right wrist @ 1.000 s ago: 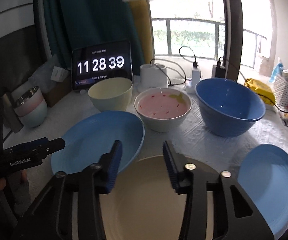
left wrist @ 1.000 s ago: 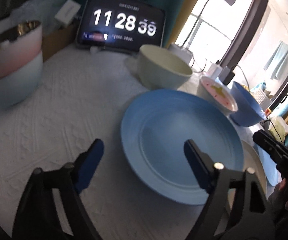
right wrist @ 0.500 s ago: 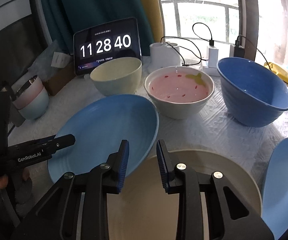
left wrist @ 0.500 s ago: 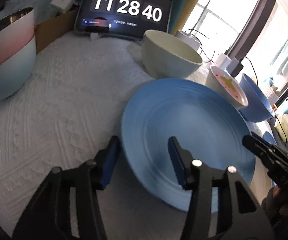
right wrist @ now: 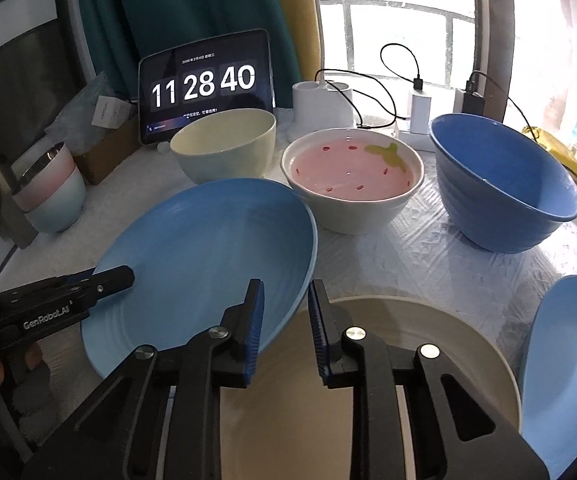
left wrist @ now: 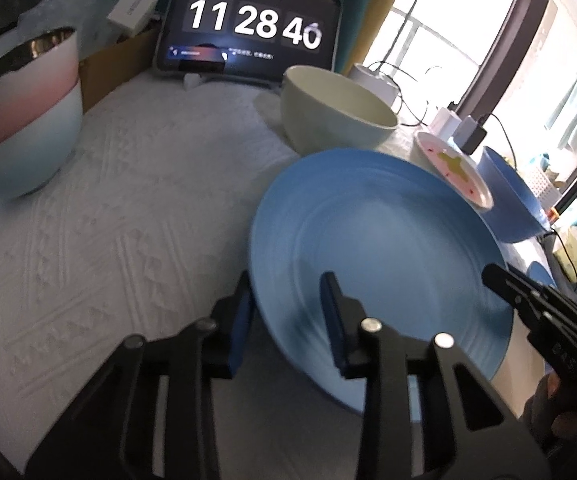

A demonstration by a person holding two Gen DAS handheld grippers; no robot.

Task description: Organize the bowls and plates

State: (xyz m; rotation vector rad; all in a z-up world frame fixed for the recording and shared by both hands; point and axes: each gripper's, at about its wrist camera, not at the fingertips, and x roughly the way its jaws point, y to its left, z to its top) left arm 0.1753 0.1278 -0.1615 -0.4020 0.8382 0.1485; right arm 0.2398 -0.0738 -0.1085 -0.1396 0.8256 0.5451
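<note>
Both claws just closing, left claw and right claw straddling opposite rims of blue plate, gaps still visible, so uneven pinch could tip it onto beige plate beside it.

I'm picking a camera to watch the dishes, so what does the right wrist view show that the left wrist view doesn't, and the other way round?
Only the right wrist view shows the beige plate under the right tool, the window railing, and the whole inside of the strawberry bowl.

Only the left wrist view shows the left tool straddling the near rim of the big blue plate, its jaws having just been closing, plus a close look at the stacked pink and pale blue bowls.

Both show the big blue plate, cream bowl, blue bowl, small blue plate and tablet clock.
</note>
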